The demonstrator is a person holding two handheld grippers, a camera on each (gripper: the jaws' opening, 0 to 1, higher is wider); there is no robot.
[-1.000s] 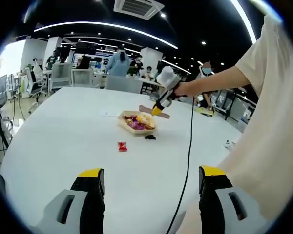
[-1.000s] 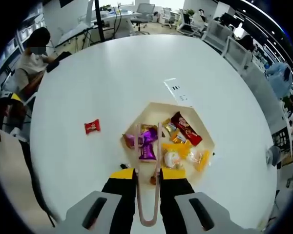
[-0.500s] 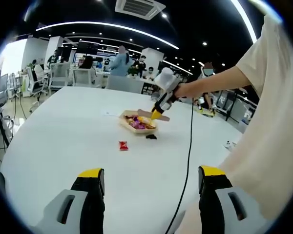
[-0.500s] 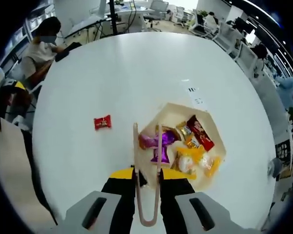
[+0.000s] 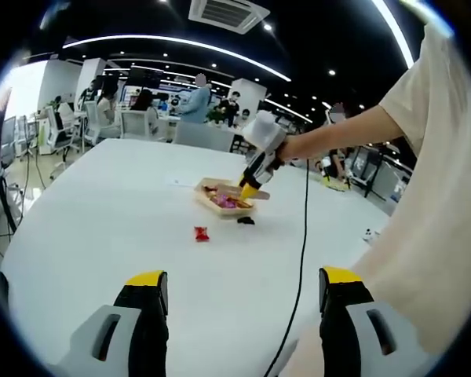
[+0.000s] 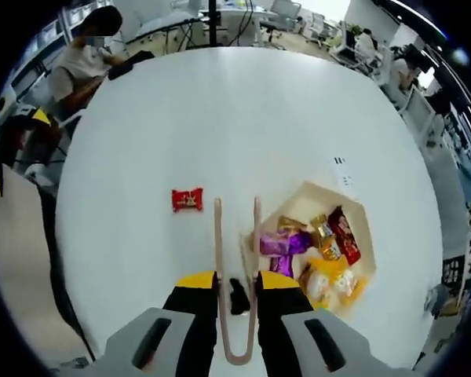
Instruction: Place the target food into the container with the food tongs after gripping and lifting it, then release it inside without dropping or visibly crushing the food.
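Here the right gripper (image 6: 236, 276) hangs above the white desk (image 6: 220, 118), its yellow-tipped jaws closed on the bent end of a pair of pale food tongs (image 6: 235, 259). The two arms of the tongs stand a little apart with nothing between their tips, which hover over bare desk between a red wrapped candy (image 6: 188, 199) and the near edge of the beige hexagonal container (image 6: 353, 206). The candy lies alone on the desk, just beside the left tong tip. The container holds a heap of wrapped snacks: purple, gold, dark red and yellow packets. A small black item (image 6: 239, 297) lies on the desk under the gripper, between the tong arms. A printed paper slip (image 6: 342, 170) rests beyond the container.

In the left gripper view, the left gripper (image 5: 242, 292) is held low at the desk's near edge, jaws wide apart and empty. A black cable (image 5: 301, 259) trails across the desk from the right gripper (image 5: 255, 177). Office chairs and people sit behind.
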